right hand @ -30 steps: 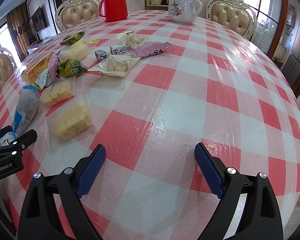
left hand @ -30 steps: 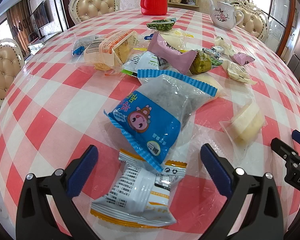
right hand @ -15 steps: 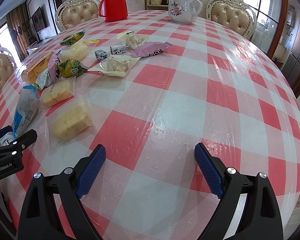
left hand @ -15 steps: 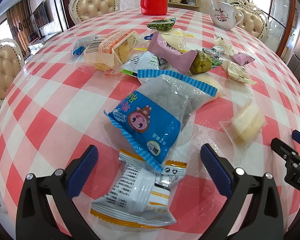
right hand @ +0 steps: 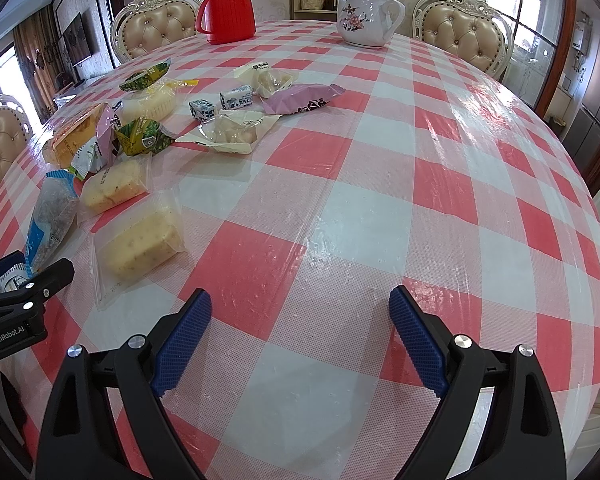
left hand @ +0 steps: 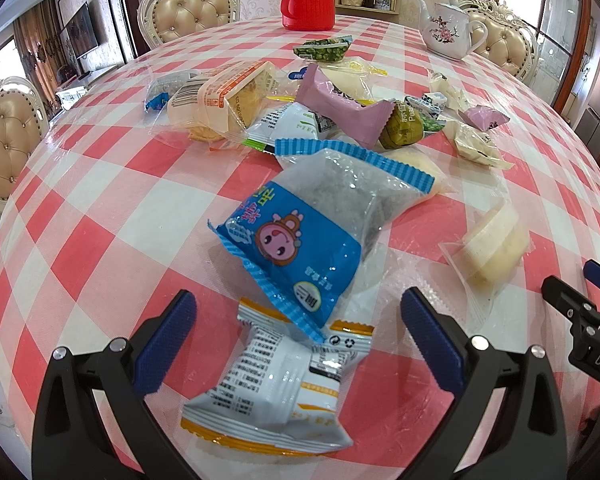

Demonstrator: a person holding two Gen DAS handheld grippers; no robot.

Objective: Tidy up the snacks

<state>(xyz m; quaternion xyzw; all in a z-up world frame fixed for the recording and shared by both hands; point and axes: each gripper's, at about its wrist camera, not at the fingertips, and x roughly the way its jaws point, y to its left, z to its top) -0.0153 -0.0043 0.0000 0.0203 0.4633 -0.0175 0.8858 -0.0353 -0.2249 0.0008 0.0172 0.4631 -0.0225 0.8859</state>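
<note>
1. Dining room, round table (right hand: 380, 208) under a red-and-white checked cloth with clear plastic over it; padded chairs are seen around it.
2. No change is noted against the frames a second and half a second ago — both grippers and all snacks sit where they were.
3. Left gripper (left hand: 298, 322): fingers spread wide, nothing held; a white-and-orange packet (left hand: 280, 388) lies between them on the cloth.
4. Blue cartoon bag (left hand: 316, 236) overlaps that packet's far end, just ahead of the left fingertips.
5. Right gripper (right hand: 300, 332): fingers spread wide, empty, over bare cloth — well apart from the snacks.
6. Clear-wrapped cake (right hand: 144, 240) lies nearest the right gripper, to its left.
7. Main snack pile sits farther back: pink wrapper (left hand: 346, 106), green pea packet (left hand: 404, 130), orange-label cake (left hand: 220, 98).
8. Red thermos (right hand: 226, 6) and white teapot (right hand: 364, 14) stand at the far edge.
</note>
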